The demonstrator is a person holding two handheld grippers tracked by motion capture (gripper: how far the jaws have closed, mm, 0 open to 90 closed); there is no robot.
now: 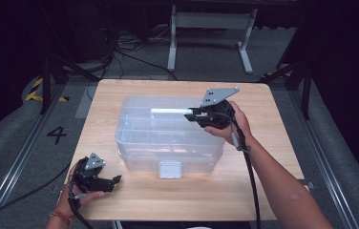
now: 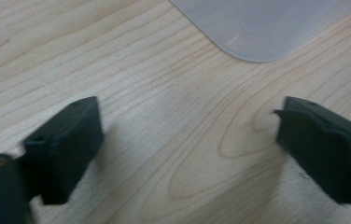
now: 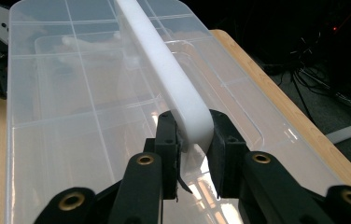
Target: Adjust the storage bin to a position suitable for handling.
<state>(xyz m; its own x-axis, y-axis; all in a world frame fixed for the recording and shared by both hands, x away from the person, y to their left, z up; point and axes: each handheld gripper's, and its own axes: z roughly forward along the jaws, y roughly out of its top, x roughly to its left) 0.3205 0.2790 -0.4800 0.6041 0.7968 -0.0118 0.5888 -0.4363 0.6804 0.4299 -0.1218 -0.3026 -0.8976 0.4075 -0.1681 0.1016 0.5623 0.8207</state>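
A clear plastic storage box (image 1: 168,133) with a lid stands in the middle of the wooden table (image 1: 273,124). Its white handle (image 1: 168,111) stands raised over the lid. My right gripper (image 1: 192,114) is shut on the right end of that handle. In the right gripper view the two black jaws pinch the white handle (image 3: 164,70) on both sides over the clear lid (image 3: 71,116). My left gripper (image 1: 115,180) rests near the table's front left corner, open, with bare wood between its jaws (image 2: 187,140). A rounded corner of the box (image 2: 257,23) lies just beyond it.
A grey-white latch (image 1: 170,169) sits at the middle of the box's front wall. Bare wood runs along the table's front edge (image 1: 192,200). Behind the table are a white metal frame (image 1: 211,28) and cables on the dark floor.
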